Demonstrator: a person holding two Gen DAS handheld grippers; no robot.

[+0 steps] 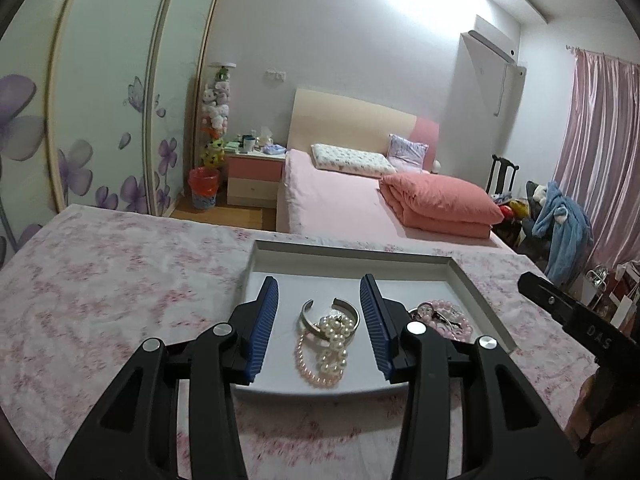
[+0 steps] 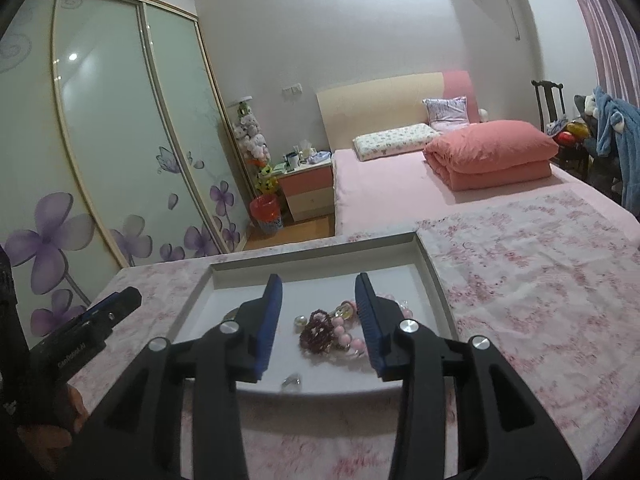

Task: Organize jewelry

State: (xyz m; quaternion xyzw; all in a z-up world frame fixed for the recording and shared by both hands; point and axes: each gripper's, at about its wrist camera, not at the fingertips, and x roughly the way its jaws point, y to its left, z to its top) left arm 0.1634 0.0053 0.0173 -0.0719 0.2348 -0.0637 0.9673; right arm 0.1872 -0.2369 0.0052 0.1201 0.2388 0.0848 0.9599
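A shallow white tray (image 1: 464, 276) lies on a pink floral cloth. In the left wrist view a silver cuff (image 1: 310, 316), a white pearl bracelet (image 1: 334, 338) and a thin pink pearl strand (image 1: 310, 374) lie in a heap in the tray. My left gripper (image 1: 320, 282) is open above them, its blue pads (image 1: 264, 320) touching nothing. In the right wrist view a dark red bead bracelet (image 2: 318, 330) and a pink bead bracelet (image 2: 350, 338) lie together. My right gripper (image 2: 318, 278) is open over them without contact. A small clear stone (image 2: 292, 382) lies near the tray's front rim.
The cloth-covered table (image 1: 100, 300) stretches left and right of the tray. Behind it stand a pink bed (image 1: 340, 200) with a folded quilt (image 1: 436, 204), a nightstand (image 1: 254, 172), a red bin (image 1: 204, 188), and wardrobe doors (image 1: 100, 120). A chair with clothes (image 1: 560, 224) stands right.
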